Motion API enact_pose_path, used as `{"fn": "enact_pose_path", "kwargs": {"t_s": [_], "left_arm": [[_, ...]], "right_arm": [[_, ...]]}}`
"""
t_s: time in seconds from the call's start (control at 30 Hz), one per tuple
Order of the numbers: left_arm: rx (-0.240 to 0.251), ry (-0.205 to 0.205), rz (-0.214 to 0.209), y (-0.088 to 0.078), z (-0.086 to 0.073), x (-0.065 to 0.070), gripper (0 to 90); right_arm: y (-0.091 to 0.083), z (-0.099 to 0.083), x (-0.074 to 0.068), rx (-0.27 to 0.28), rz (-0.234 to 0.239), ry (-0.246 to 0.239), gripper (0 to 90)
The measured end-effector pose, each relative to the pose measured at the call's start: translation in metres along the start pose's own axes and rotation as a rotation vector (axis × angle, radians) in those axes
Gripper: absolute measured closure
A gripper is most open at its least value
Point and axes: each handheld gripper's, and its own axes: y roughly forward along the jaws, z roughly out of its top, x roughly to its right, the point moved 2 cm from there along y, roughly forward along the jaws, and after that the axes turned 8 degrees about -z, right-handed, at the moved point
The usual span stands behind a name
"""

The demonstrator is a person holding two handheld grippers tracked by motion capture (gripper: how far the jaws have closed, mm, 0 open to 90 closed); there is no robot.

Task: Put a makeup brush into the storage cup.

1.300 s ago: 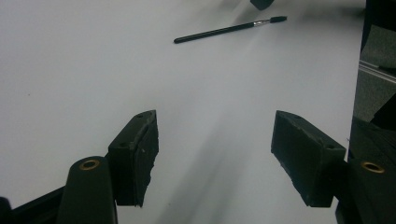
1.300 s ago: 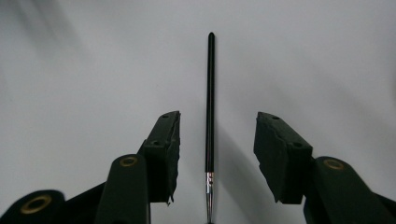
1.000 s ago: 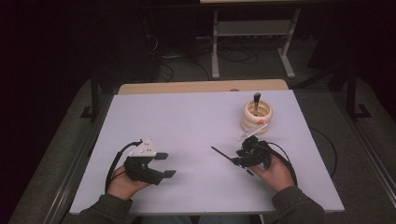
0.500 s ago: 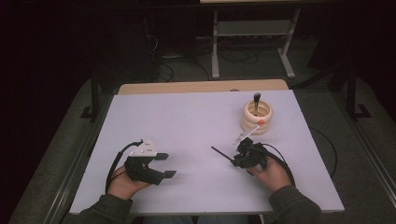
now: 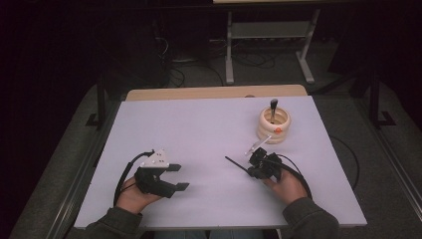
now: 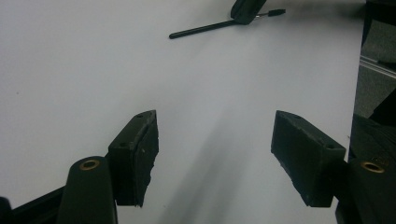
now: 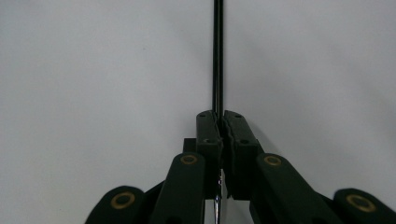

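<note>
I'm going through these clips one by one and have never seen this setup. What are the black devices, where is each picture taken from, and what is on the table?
A person sits at a white table holding hand-held tongs in each hand. The high view looks down from above; each of the other two pictures comes from a camera riding on one pair of tongs. The left tongs rest open and hold nothing. The right tongs have just closed on a thin black brush, whose long handle sticks out ahead of the pads. Farther back stands a cream ringed holder with another dark-handled tool upright in it.
</note>
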Motion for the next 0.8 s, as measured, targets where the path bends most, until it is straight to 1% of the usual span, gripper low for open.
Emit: {"fn": "enact_pose_path", "kwargs": {"t_s": [0.13,0.17,0.2,0.23,0.33,0.37,0.43,0.47,0.53,0.63,0.73,0.77,0.8], "left_arm": [[-0.002,0.006,-0.001,0.000,0.000,0.000,31.7],[-0.001,0.005,-0.003,0.000,0.000,0.000,31.8],[-0.001,0.005,-0.003,0.000,0.000,0.000,31.9],[-0.005,-0.001,-0.006,0.001,0.000,0.000,31.8],[-0.014,0.005,-0.008,0.003,-0.001,-0.002,31.9],[-0.014,0.005,-0.008,0.003,-0.001,-0.002,31.9],[-0.010,0.002,-0.008,0.003,0.000,-0.002,31.9],[-0.009,-0.002,-0.009,0.003,0.000,-0.001,31.9],[-0.007,-0.006,-0.012,0.004,0.000,0.000,32.0],[-0.013,0.004,-0.015,0.005,0.001,0.001,32.1],[-0.013,0.008,-0.018,0.006,0.003,0.002,32.4],[-0.013,0.008,-0.018,0.006,0.003,0.002,32.4],[-0.017,0.006,-0.021,0.006,0.003,0.002,32.5]], "right_arm": [[0.000,0.000,0.000,-0.001,-0.001,-0.005,85.0],[0.000,0.000,0.003,0.003,0.017,-0.003,85.0],[0.000,0.000,0.004,0.007,0.020,-0.002,85.0],[0.000,-0.001,0.005,0.007,0.036,0.007,85.1],[-0.001,-0.001,0.008,0.014,0.059,0.019,85.0],[-0.001,-0.001,0.008,0.014,0.059,0.019,85.0],[-0.004,-0.001,0.009,0.034,0.079,0.020,85.0],[-0.004,-0.001,0.009,0.034,0.079,0.020,85.0],[-0.008,-0.002,0.011,0.044,0.104,0.021,85.0],[-0.014,-0.001,0.011,0.053,0.112,0.010,85.0],[-0.023,0.001,0.011,0.077,0.121,-0.002,85.0],[-0.023,0.001,0.011,0.077,0.121,-0.002,85.0],[-0.029,0.002,0.011,0.088,0.129,-0.009,85.0]]}}
